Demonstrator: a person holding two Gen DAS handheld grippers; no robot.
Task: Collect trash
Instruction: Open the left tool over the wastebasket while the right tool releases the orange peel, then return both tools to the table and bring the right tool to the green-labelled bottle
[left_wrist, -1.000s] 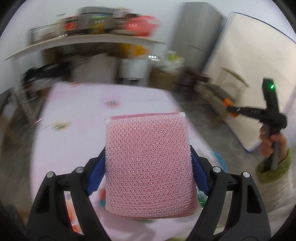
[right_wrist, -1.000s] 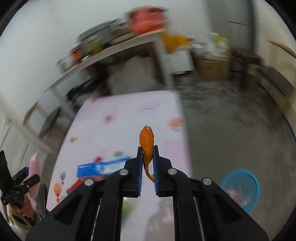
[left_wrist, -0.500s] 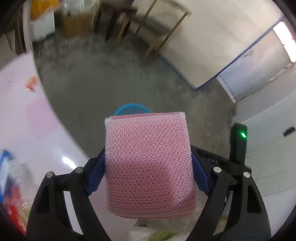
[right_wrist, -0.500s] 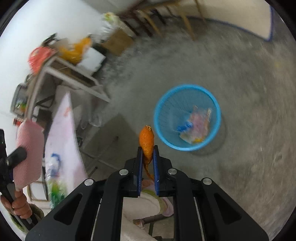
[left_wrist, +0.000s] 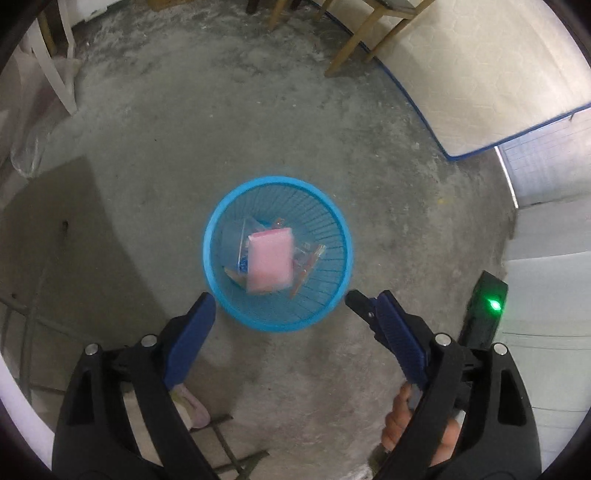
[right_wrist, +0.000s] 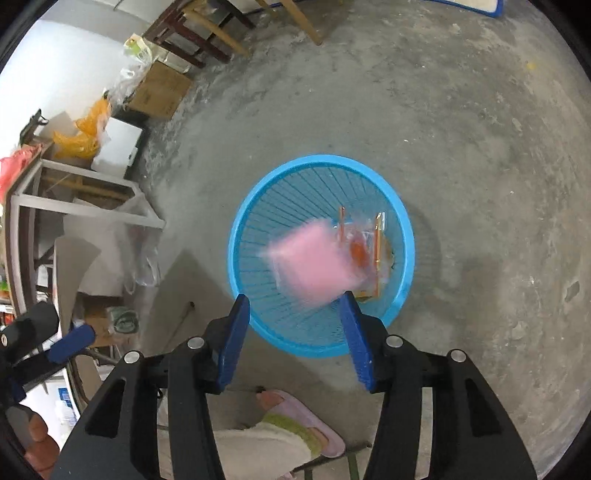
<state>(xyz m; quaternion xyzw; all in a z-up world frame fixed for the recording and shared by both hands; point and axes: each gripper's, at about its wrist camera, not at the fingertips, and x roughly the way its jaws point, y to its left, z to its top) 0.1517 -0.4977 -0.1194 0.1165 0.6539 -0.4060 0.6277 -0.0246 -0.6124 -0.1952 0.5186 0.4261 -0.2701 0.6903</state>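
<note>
Both grippers point steeply down at a blue basket (left_wrist: 277, 254) standing on the bare concrete floor (left_wrist: 406, 184). On the left gripper (left_wrist: 282, 308) the jaws are spread wide and opening, with nothing between the blue pads; past them, inside the basket, a pink sponge (left_wrist: 269, 260) shows among clear wrappers. On the right gripper (right_wrist: 295, 312) the jaws are partly apart and opening, also gripping nothing. From the right wrist view the pink sponge (right_wrist: 314, 264) is a blurred shape over the basket (right_wrist: 321, 254), apart from the pads, so whether it has settled cannot be told. Next to it, toward the basket's right side, an orange scrap (right_wrist: 359, 251) lies among the clear wrappers (right_wrist: 373, 240). In the left wrist view the right gripper (left_wrist: 364, 308) pokes in at the lower right, beside the basket's rim, with a green light (left_wrist: 494, 305) lit on its body and a hand (left_wrist: 402, 424) below it. A foot in a pale pink slipper (right_wrist: 314, 424) shows at the bottom of the right wrist view, just below the basket. Wooden chair legs (left_wrist: 354, 48) and a white mattress with blue edging (left_wrist: 480, 74) stand farther back.
</note>
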